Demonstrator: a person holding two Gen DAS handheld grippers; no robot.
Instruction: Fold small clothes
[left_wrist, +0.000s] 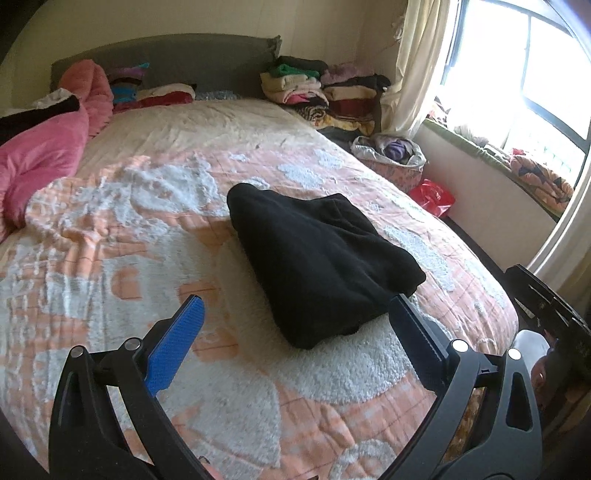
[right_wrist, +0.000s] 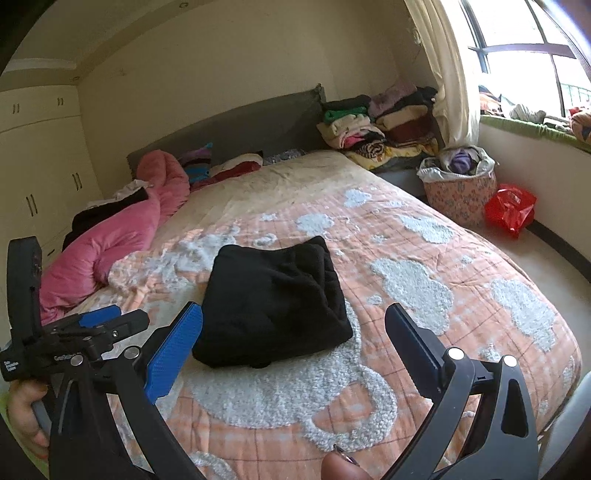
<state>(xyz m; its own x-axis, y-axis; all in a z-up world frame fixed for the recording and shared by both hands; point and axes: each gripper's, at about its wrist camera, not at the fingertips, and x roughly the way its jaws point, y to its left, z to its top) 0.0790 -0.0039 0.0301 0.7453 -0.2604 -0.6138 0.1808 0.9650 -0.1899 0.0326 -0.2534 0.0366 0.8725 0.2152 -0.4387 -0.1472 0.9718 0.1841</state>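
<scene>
A black garment (left_wrist: 321, 266) lies folded into a thick, roughly square bundle on the peach-and-white bedspread (left_wrist: 110, 258). My left gripper (left_wrist: 295, 301) hovers just above its near edge, jaws wide open, blue pad on the left, nothing between the fingers. In the right wrist view the same garment (right_wrist: 273, 306) lies just beyond my right gripper (right_wrist: 293, 308), which is also wide open and touches nothing. The left gripper (right_wrist: 125, 315) shows at the left edge there, held by a hand (right_wrist: 22, 413). The right gripper's black frame (left_wrist: 543, 302) appears at the right of the left wrist view.
A pink duvet (right_wrist: 110, 251) is heaped along the bed's left side. Stacks of folded clothes (right_wrist: 380, 122) sit by the grey headboard (right_wrist: 240, 129). A laundry basket (right_wrist: 458, 192) and a red bag (right_wrist: 509, 208) stand on the floor under the window. Wardrobe doors (right_wrist: 37, 166) are at the left.
</scene>
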